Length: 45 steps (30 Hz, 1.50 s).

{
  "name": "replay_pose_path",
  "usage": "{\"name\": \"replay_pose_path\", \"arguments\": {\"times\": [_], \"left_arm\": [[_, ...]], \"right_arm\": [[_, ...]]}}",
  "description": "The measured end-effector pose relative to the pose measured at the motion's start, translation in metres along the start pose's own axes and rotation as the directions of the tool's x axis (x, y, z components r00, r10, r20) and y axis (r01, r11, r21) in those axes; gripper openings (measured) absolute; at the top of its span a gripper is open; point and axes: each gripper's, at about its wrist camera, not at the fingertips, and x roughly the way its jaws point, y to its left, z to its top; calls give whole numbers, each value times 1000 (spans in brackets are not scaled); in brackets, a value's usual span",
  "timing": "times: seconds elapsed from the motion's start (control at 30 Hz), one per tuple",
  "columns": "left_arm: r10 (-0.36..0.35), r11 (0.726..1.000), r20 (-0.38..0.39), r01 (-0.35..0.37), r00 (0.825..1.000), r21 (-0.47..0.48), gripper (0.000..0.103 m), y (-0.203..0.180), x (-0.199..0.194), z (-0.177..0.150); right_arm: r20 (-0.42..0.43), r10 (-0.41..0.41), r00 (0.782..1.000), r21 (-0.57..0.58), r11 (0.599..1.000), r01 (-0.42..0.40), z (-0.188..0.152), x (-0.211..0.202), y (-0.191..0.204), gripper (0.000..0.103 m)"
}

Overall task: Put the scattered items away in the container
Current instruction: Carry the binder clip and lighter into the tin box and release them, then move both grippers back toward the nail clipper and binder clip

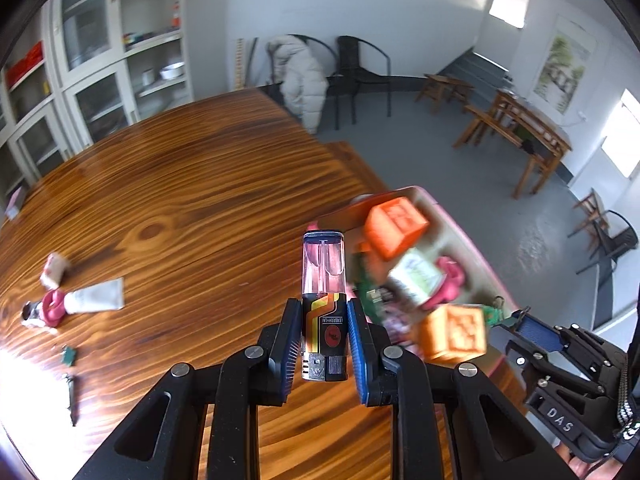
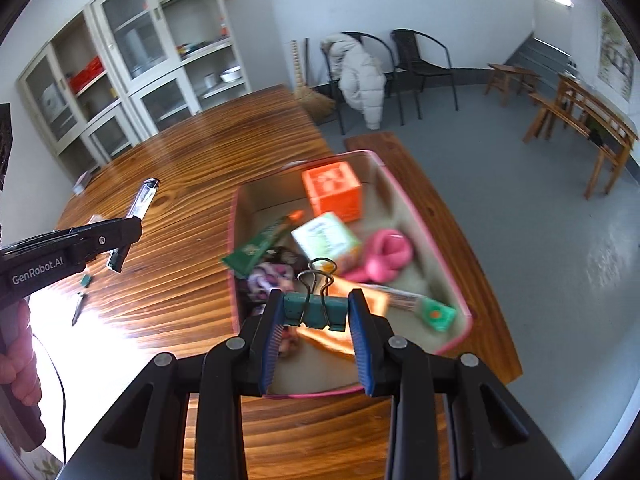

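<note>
**Op A:** Pink-rimmed container (image 2: 420, 208) sits at the far right edge of my wooden worktop (image 2: 192, 168). Inside I count two orange cubes, one (image 2: 332, 196) against the far wall and another (image 1: 454, 332) nearer me, a pale green box (image 2: 326, 240), a pink coiled thing (image 2: 384, 256), a dark green flat packet (image 2: 256, 248) leaning on the left wall, a small green carton (image 2: 438, 314) in the near right corner, and some patterned cloth, too blurred to name.

**Op B:** And what are you carrying?

**Op A:** My right gripper (image 2: 316, 316) has its jaws clenched on a teal binder clip (image 2: 316, 312), wire handles standing up, above the near end of the container. My left gripper (image 1: 324, 336) has its jaws clamped on a lighter (image 1: 324, 300) with a clear pink tank, held upright over the worktop just left of the container.

**Op B:** Anything loose on the worktop?

**Op A:** Off to the far left, yes: a white tube (image 1: 96, 298) touching a pink hair tie (image 1: 54, 306), a small pale packet (image 1: 54, 272) just behind them, a tiny green piece (image 1: 69, 356), and a thin dark strip (image 1: 71, 398) near the glare. A bench (image 2: 448, 216) runs along the worktop's right side, beyond the container.
</note>
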Motion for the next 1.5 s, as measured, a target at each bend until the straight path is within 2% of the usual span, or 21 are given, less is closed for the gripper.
{"name": "replay_pose_path", "arguments": {"times": [0.3, 0.43, 0.47, 0.5, 0.53, 0.57, 0.67, 1.0, 1.27, 1.5], "left_arm": [[-67, 996, 3, 67, 998, 56, 24, -48, 16, 22], [-105, 992, -32, 107, 994, 73, 27, -62, 27, 29], [-108, 991, -44, 111, 993, 75, 43, -64, 30, 30], [-106, 991, -45, 109, 993, 73, 68, -65, 30, 30], [-96, 993, -26, 98, 995, 67, 77, -64, 28, 29], [-89, 994, 2, 88, 996, 60, 82, -62, 24, 27], [-94, 995, 15, 93, 995, 42, 82, -54, 21, 26], [-8, 998, -6, 7, 1000, -62, 82, -15, 18, 13], [70, 990, -12, -71, 997, -125, 82, 26, 3, -8], [144, 968, -8, -142, 990, -209, 82, 74, -19, -26]], "right_arm": [[25, -16, 1000, 28, 999, 15, 10, -4, -31, 35], [12, -26, 1000, 57, 998, 25, 14, 4, -42, 36], [1, -19, 1000, 67, 998, 19, 14, 6, -45, 38], [-10, -12, 1000, 76, 997, 12, 14, 9, -47, 41], [-15, -11, 1000, 83, 996, 13, 14, 10, -50, 50], [-14, -19, 1000, 86, 996, 20, 13, 10, -52, 59], [-14, -34, 999, 82, 996, 35, 9, 10, -54, 60], [-17, -9, 1000, 62, 998, 10, 8, 12, -37, 60], [-21, 34, 999, 6, 999, -34, 9, 17, -2, 60], [-35, 89, 995, -74, 993, -91, 13, 24, 46, 60]]}}
